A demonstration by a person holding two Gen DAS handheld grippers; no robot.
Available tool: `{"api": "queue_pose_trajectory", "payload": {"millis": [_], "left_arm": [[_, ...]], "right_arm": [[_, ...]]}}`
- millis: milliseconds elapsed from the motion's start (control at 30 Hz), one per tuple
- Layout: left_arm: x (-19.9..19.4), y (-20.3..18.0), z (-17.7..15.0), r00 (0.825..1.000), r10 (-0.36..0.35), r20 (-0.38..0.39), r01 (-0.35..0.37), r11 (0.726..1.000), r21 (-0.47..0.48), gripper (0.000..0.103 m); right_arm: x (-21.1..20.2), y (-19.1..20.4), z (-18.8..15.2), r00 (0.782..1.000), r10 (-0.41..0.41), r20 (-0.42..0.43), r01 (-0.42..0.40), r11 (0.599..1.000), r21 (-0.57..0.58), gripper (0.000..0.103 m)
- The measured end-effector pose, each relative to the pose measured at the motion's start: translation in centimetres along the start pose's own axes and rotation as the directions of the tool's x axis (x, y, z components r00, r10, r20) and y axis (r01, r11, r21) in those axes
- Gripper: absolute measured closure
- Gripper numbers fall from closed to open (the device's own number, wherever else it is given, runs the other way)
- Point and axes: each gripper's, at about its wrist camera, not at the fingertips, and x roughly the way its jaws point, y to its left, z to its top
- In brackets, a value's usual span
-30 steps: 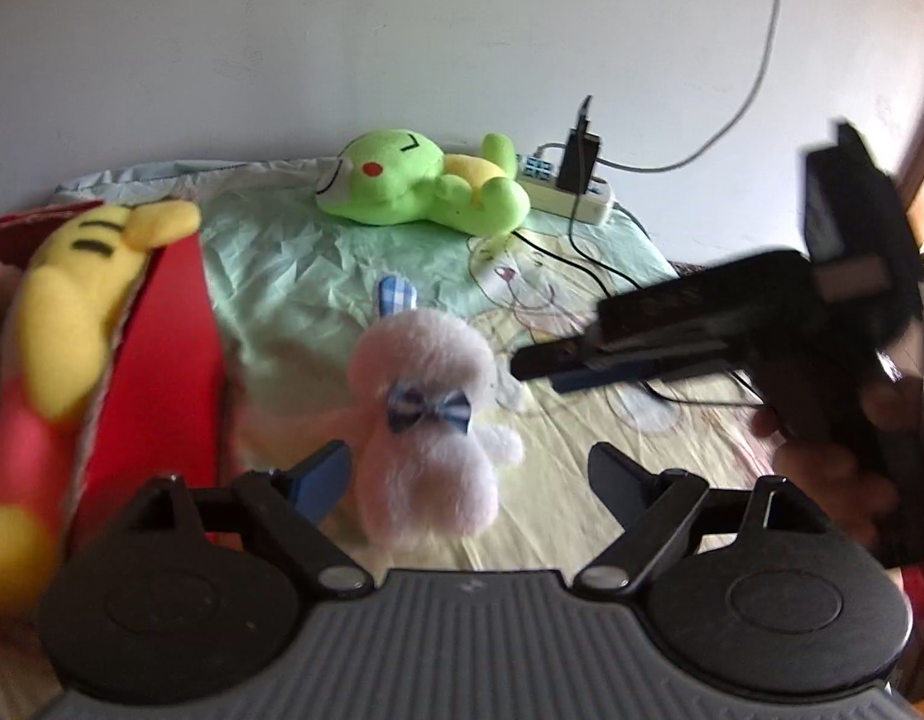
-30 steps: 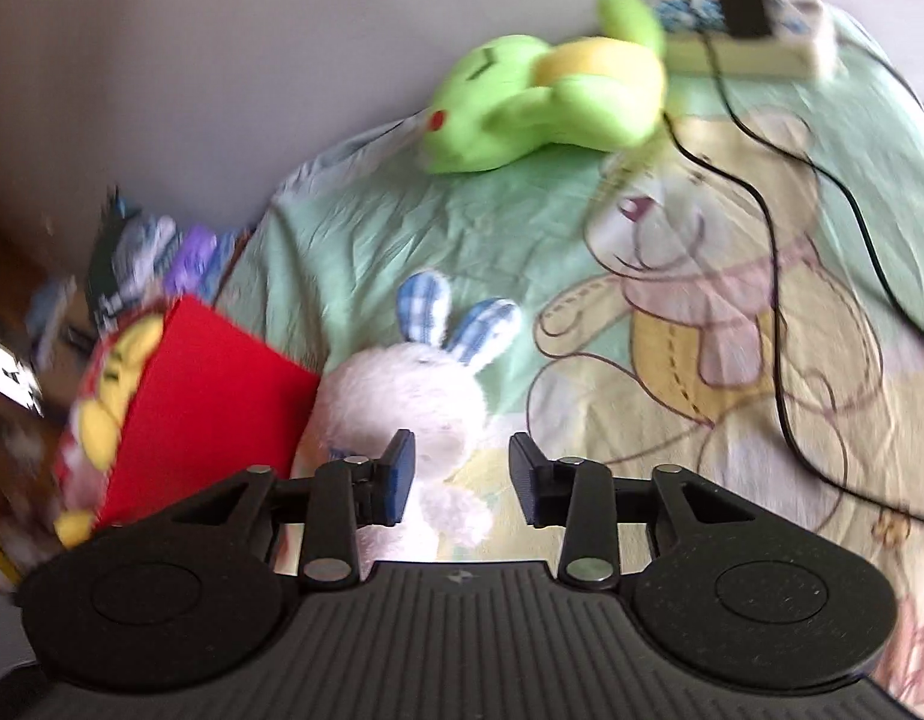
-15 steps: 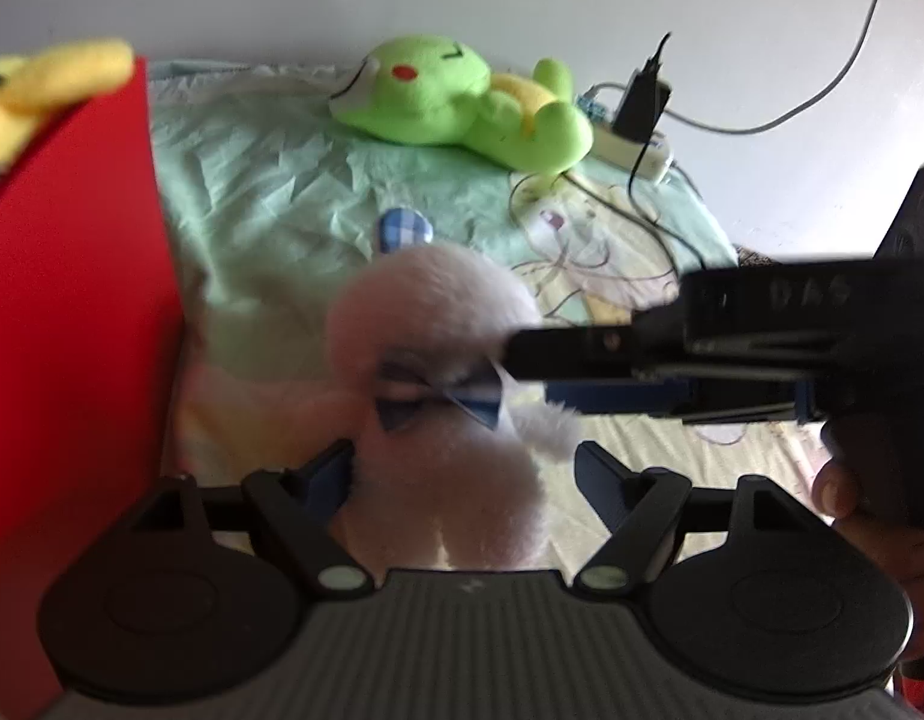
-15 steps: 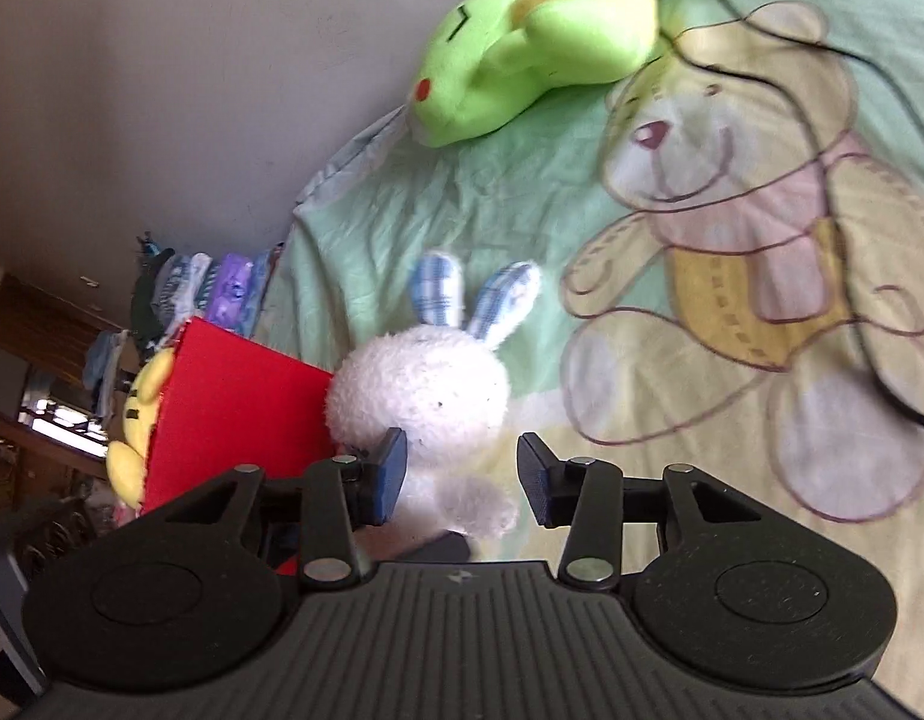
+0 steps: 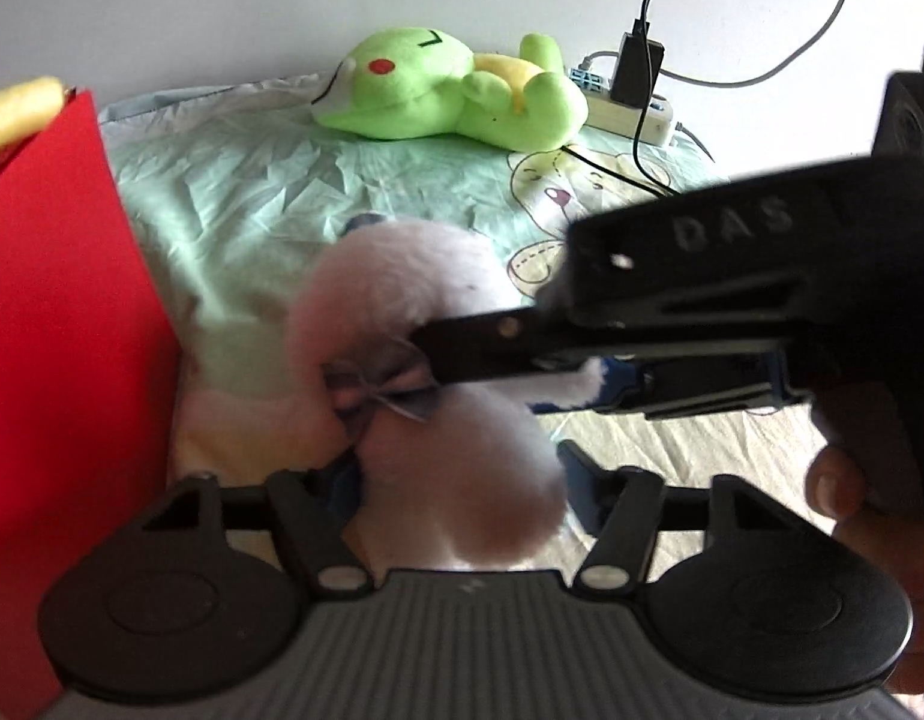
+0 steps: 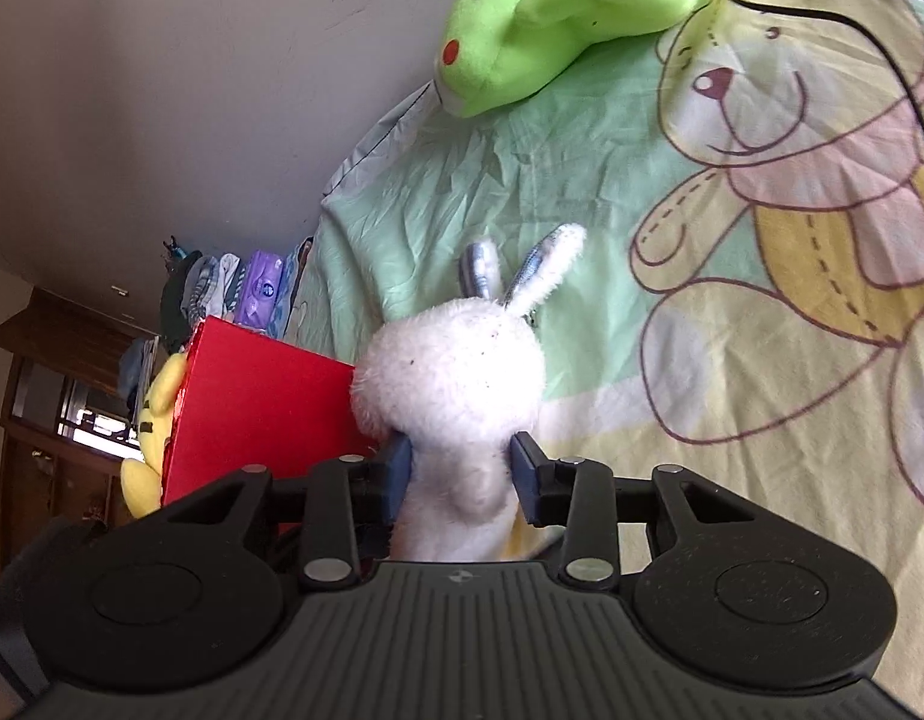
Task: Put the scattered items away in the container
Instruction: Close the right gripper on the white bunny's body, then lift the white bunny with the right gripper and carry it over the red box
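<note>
Both grippers close on the white plush rabbit [image 6: 450, 372], left gripper [image 5: 462, 468] apparently at its body, right gripper [image 6: 459, 471] at its neck, steadying it for transfer into the red container [image 6: 252, 408].

Your way is hemmed by the red box [image 5: 60, 324] just left of the white rabbit [image 5: 438, 420], while the bedsheet [image 6: 732, 420] lies open rightward until the green plush [image 5: 450, 90] and black cables [image 5: 639, 144] near its far edge.

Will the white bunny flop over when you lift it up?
Probably a bit floppy: the white bunny looks soft and fluffy, squashing in where the right gripper is closing. Its thin ears may droop. Likely light, being plush.
</note>
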Motion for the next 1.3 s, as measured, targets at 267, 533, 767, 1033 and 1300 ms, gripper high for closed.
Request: {"api": "queue_pose_trajectory", "payload": {"millis": [267, 533, 767, 1033, 1300], "left_arm": [[-2.4, -1.6, -1.7, 0.998, -0.061, -0.005, 0.061, 0.997, 0.054, 0.049], [-6.6, -2.6, -6.5, 0.992, -0.112, -0.054, 0.120, 0.979, 0.166, 0.049], [-9.7, -1.4, -11.0, 0.977, -0.167, -0.129, 0.188, 0.968, 0.167, 0.049], [-11.6, -0.6, -12.9, 0.974, -0.198, -0.106, 0.215, 0.961, 0.174, 0.027], [-10.5, -0.9, -12.1, 0.977, -0.194, -0.089, 0.206, 0.964, 0.170, 0.037]], "right_arm": [[-2.8, 0.6, -2.1, 1.000, -0.017, 0.012, 0.017, 1.000, -0.004, 0.067], [-5.1, 1.4, -7.1, 0.999, -0.010, -0.043, 0.011, 0.999, 0.036, 0.067], [-5.6, 2.5, -12.7, 0.994, -0.016, -0.105, 0.024, 0.997, 0.072, 0.067], [-5.0, 4.7, -15.8, 0.993, -0.068, -0.099, 0.073, 0.997, 0.040, 0.062], [-4.7, 5.7, -16.0, 0.990, -0.142, -0.015, 0.143, 0.988, 0.056, 0.060]]}}
